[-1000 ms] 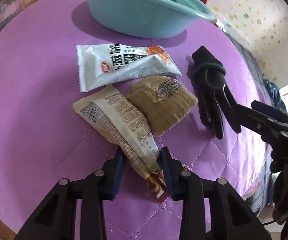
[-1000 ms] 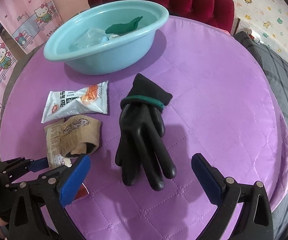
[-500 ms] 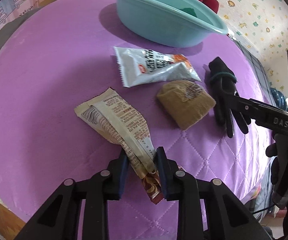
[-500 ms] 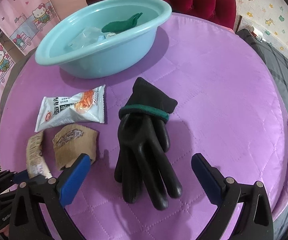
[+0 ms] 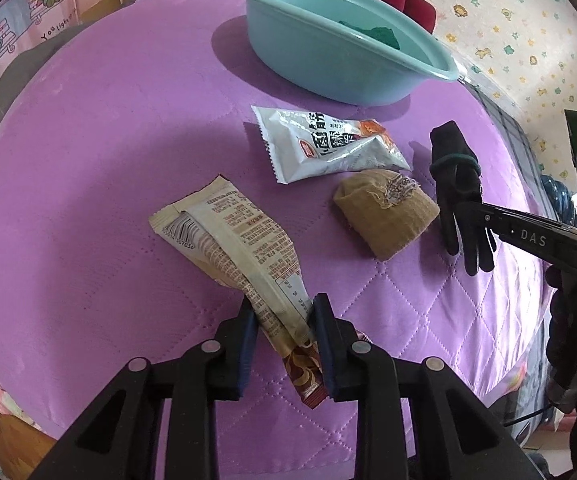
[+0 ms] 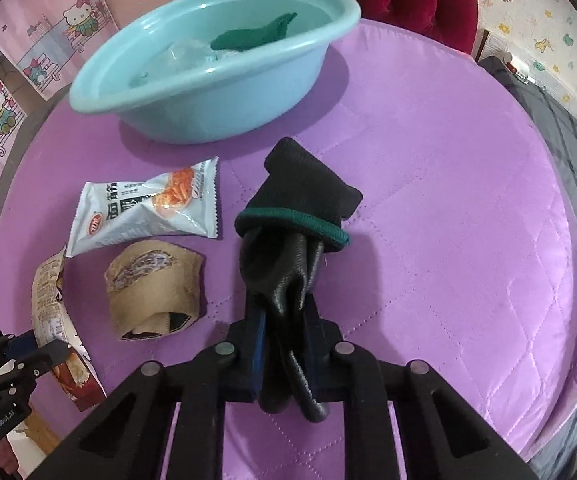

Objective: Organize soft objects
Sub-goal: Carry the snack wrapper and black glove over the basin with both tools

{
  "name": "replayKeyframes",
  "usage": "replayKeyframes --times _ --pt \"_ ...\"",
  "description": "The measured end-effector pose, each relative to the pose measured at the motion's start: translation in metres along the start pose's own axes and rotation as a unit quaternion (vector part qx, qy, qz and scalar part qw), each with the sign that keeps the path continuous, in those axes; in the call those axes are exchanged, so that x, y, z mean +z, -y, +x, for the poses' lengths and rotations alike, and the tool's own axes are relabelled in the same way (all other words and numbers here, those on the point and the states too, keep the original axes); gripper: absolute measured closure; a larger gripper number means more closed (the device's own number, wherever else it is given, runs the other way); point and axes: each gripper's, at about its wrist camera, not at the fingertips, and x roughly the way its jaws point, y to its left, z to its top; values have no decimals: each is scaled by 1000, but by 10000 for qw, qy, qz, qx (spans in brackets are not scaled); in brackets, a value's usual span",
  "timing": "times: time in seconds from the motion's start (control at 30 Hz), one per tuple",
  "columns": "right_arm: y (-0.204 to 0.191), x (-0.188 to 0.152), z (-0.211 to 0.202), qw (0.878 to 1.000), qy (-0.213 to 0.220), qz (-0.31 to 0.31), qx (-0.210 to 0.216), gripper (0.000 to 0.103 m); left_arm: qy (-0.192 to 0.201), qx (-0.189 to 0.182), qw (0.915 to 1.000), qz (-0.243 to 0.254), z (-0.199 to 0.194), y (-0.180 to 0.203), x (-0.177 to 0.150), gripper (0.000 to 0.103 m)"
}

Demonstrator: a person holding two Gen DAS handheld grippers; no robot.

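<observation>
Now right tongs [image 6: 284, 344] just closed on black glove [image 6: 288, 240], cuff toward basin [image 6: 216, 80]; left tongs [image 5: 282, 336] clamp wrapper [image 5: 240, 248].

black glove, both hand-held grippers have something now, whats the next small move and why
Probably lift the black glove and carry it toward the teal basin. The right hand-held gripper has just closed on the glove's fingers, while its cuff lies on the purple cover. The basin already holds a green cloth, and the left hand-held gripper grips the beige wrapper.

Black glove [image 6: 288, 280] fingers squeezed out of sight between pads — basin [image 6: 192, 96] contents blurred.
</observation>
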Motion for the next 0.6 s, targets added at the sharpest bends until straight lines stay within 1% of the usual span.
replayKeyframes --times 0.1,0.3,0.33,0.6 --pt "-5 -4 -7 10000 31 79 -15 88 26 -40 10000 55 1 3 2 74" --pt "-14 -17 -23 9997 83 222 -27 88 97 -79 9995 283 -12 2 6 74" --pt "-9 -18 -28 9996 101 262 -13 88 111 -84 9994 324 -15 2 8 74" --pt "-14 -21 -53 9988 223 447 -28 88 309 -95 9973 656 -34 6 18 74"
